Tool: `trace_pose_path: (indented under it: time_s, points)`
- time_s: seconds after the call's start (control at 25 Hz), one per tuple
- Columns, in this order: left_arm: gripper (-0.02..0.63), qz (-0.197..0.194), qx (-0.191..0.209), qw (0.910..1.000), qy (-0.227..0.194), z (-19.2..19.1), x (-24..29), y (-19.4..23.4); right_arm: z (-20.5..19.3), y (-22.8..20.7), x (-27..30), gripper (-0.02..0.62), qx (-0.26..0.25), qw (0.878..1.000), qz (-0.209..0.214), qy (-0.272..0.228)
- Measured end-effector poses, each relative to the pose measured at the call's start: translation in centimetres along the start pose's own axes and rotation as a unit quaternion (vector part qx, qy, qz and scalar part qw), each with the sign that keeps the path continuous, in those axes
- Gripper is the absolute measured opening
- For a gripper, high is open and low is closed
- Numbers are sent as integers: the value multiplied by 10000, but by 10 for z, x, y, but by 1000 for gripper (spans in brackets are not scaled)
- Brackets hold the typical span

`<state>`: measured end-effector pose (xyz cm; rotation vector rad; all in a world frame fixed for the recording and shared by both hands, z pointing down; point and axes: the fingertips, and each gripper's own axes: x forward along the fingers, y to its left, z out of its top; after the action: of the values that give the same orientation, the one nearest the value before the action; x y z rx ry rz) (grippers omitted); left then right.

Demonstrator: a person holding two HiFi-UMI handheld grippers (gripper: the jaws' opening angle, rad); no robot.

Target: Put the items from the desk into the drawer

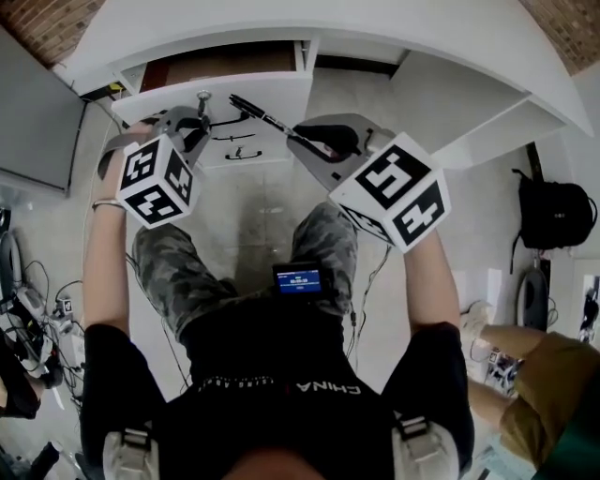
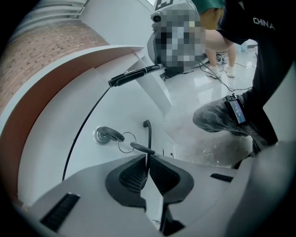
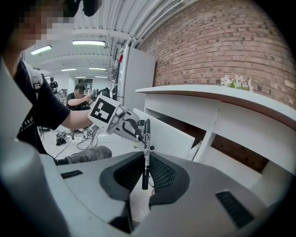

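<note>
The right gripper is closed tight on a black pen, pinching it near its lower end so the shaft stands out past the jaws. The pen reaches toward the top edge of the open drawer, under the white worktop. The left gripper has its jaws pressed together. Its tips touch a small dark key piece beside the lock on the drawer front; whether they pinch it is unclear. Bare floor lies open below.

We recorded: pen black; drawer front white; left tool and right tool grey with black pads; left cube and right cube black-and-white squares; trousers camouflage; wall red-brown brick.
</note>
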<state>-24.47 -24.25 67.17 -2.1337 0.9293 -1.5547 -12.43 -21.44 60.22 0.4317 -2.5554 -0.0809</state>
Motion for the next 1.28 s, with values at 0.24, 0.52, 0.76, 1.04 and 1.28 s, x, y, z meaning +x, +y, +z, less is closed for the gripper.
trace_pose_path:
  time_s: [0.24, 0.52, 0.76, 1.04, 1.28]
  points:
    - [28, -73, 35, 10000, -21, 4, -13, -19, 9, 8, -11, 46, 0, 9998, 174, -58]
    - [28, -1, 38, 10000, -30, 6, -27, -44, 17, 11, -25, 46, 13, 9982, 486, -348]
    - [28, 68, -2, 10000, 51, 5, -34, -60, 24, 14, -33, 46, -3, 9972, 579, -470]
    - [28, 277, -136, 9995, 74, -1, -25, -73, 23, 7, -29, 46, 52, 9971, 596, -468]
    - [28, 572, -142, 9982, 48, -5, -18, -83, 20, 6, -18, 46, 41, 9972, 646, -381]
